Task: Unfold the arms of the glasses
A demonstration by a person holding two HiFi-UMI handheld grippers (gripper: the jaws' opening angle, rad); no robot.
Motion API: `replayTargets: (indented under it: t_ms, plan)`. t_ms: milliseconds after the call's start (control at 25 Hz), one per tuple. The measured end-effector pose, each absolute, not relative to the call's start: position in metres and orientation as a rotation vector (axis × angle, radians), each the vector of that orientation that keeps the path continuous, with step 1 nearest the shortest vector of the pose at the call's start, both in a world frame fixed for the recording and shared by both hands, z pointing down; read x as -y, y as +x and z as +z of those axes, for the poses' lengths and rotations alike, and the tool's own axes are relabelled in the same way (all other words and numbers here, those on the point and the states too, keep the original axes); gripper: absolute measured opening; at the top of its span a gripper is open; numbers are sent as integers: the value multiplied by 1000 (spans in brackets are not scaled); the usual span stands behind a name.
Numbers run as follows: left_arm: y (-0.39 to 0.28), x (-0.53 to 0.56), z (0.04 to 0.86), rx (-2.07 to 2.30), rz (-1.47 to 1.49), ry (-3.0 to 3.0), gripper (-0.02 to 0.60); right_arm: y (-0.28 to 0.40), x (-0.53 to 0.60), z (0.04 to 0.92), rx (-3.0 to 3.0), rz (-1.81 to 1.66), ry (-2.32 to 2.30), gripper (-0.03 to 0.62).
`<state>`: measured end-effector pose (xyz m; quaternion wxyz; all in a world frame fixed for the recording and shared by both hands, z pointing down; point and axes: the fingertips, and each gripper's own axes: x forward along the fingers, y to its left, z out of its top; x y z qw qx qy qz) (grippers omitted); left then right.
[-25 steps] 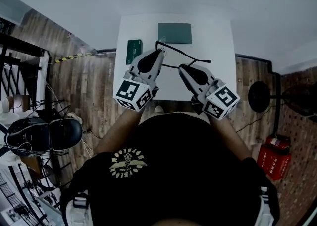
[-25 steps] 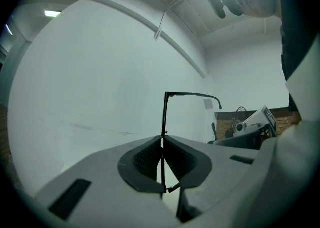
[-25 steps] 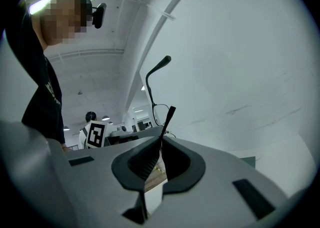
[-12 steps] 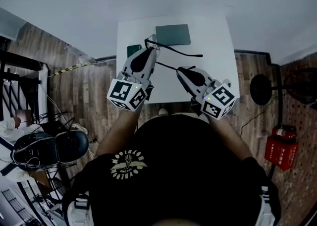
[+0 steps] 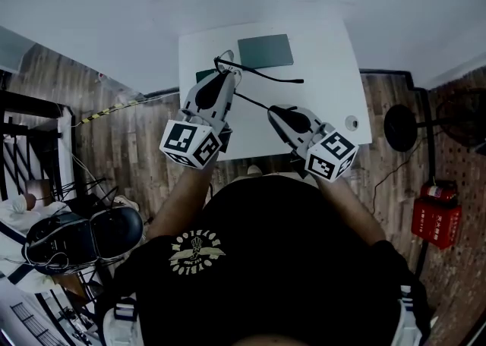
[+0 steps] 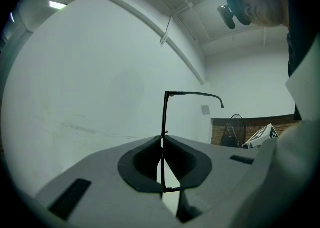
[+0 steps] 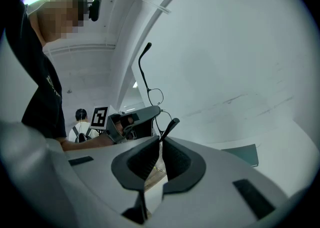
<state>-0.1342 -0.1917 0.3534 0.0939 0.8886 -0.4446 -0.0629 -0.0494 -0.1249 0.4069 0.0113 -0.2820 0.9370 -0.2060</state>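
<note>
Thin black glasses (image 5: pixel 262 73) hang in the air over the white table (image 5: pixel 334 64), held between both grippers. My left gripper (image 5: pixel 228 73) is shut on the front frame, which shows in the left gripper view as a thin upright line between the jaws (image 6: pixel 162 142). One arm (image 6: pixel 192 93) sticks out to the right from the top of the frame. My right gripper (image 5: pixel 272 111) is shut on the tip of the other arm (image 7: pixel 170 127), which runs slanting back to the frame. In the right gripper view a lens (image 7: pixel 155 96) shows beyond the right gripper (image 7: pixel 161 144).
A grey-green flat case (image 5: pixel 265 51) lies at the table's far edge. A dark green box (image 5: pixel 203 75) is partly hidden by the left gripper. A small round thing (image 5: pixel 351 122) sits near the table's right front corner. A round stand (image 5: pixel 399 126) and a chair (image 5: pixel 83 234) are on the wooden floor.
The grippers have drawn apart. The left one carried the frame leftward and farther over the table. The right one sank slightly toward me, still on the arm's tip.
</note>
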Motion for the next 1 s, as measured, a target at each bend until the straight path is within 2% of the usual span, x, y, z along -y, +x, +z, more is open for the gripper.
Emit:
replayTargets:
  t_ms: [400, 560, 720, 1000]
  plan:
    - [-140, 193, 357, 1285, -193, 2653, 21, -58, 123, 424, -2877, -704, -877, 18]
    - [-136, 193, 363, 1287, -174, 2667, 21, -48, 124, 431, -2870, -696, -959, 42]
    - [-136, 199, 369, 1324, -165, 2654, 21, -25, 127, 440, -2879, -683, -1074, 87]
    - [-136, 204, 370, 1433, -128, 2638, 21, 46, 144, 424, -2825, -494, -1366, 85]
